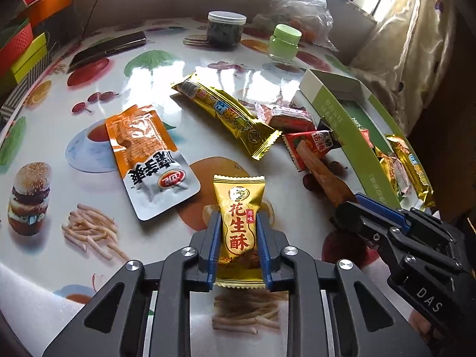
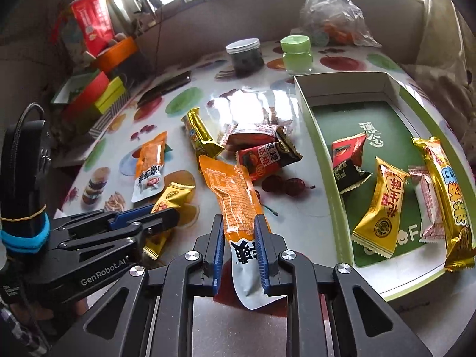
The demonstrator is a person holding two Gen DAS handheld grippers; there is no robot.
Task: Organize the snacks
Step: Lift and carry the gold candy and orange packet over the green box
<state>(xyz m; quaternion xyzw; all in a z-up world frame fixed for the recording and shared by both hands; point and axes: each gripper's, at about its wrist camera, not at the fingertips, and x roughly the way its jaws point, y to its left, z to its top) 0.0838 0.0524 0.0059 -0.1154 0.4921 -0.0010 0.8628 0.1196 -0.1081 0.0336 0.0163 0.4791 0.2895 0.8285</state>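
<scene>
Gripping a gold peanut-crisp packet point(image 1: 238, 232), the left gripper point(image 1: 238, 238) has its blue pads pressed on both long sides of the wrapper, jaws narrow; the packet's far end rests on the table point(image 1: 178, 68), which is covered with a glossy cloth printed with fruit, a burger and fries. The right gripper point(image 2: 239, 247) clamps the white near end of an orange-and-white pouch point(image 2: 235, 196), jaws narrow too, and the pouch slants away over the table toward the loose snacks.

A green-walled cardboard box point(image 2: 321, 136) sits on the right side of the table, beside the right gripper. Inside lie a red-and-black candy point(image 2: 348, 160), a gold packet point(image 2: 383, 205), a pale pink-printed wrapper point(image 2: 428, 205) and a long gold bar point(image 2: 449, 196) along the right wall.

Still on the table, left of the box: a second orange-and-white pouch point(image 1: 148, 157) lying flat at the left, a long gold bar point(image 1: 229, 116) set diagonally in the middle, a red-and-black plum candy point(image 2: 264, 157) near the box wall, and a red-wrapped snack point(image 1: 288, 116) just beyond it, partly covered.

At the far edge stand a dark-filled jar with a white lid point(image 1: 226, 29) and a green-lidded jar point(image 1: 284, 43), with a crumpled clear plastic bag point(image 1: 300, 6) behind them. A dark flat case point(image 1: 110, 49) lies far left, near stacked colourful boxes point(image 1: 26, 50).
</scene>
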